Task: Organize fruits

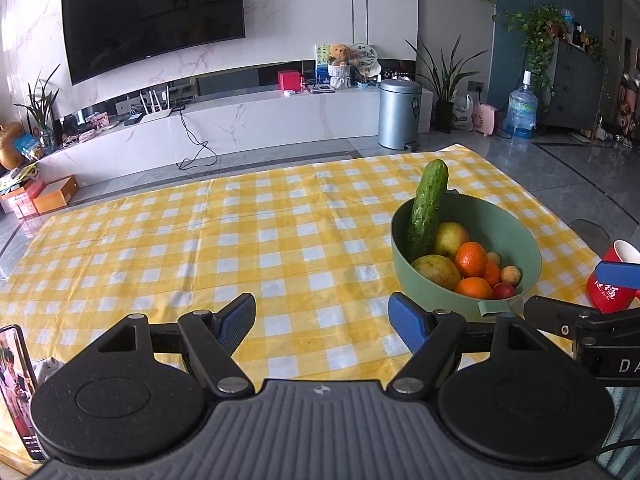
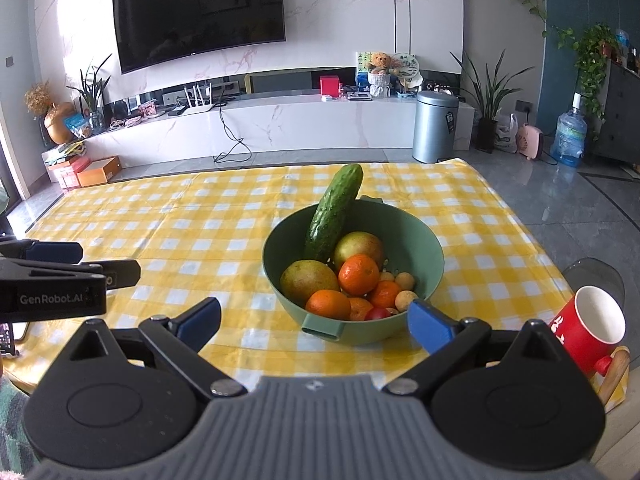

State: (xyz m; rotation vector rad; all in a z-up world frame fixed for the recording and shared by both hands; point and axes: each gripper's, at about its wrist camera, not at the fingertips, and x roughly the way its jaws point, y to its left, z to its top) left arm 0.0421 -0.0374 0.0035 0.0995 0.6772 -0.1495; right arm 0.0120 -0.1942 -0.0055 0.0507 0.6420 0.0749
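A green colander bowl (image 2: pixel 424 252) stands on the yellow-and-white checked tablecloth (image 2: pixel 192 240) and serves as the landmark for everything else. Inside it a cucumber (image 2: pixel 334 212) leans nearly upright against the far-left wall, its tip rising well above the rim. In front of the cucumber lie a yellow-green pear (image 2: pixel 308 280) at the bowl's left and a second rounder greenish fruit (image 2: pixel 358 246) behind the middle. Several tangerines (image 2: pixel 358 274) are piled at the centre and front, touching one another, with small pale round fruits (image 2: pixel 404 280) to their right and a small red fruit (image 2: pixel 378 313) at the near rim. The right gripper (image 2: pixel 314 322) hovers just in front of the bowl, its blue-padded jaws spread wide and empty, the right pad close to the bowl's near wall. The left gripper (image 1: pixel 322 322) hangs to the left of the bowl over bare cloth, jaws likewise wide apart and holding nothing. To the right of the bowl, at the table's edge, a red paper cup (image 2: pixel 588 326) sits tilted with its mouth facing up and away. A phone (image 1: pixel 18 384) lies well to the bowl's left, near the table's front corner.
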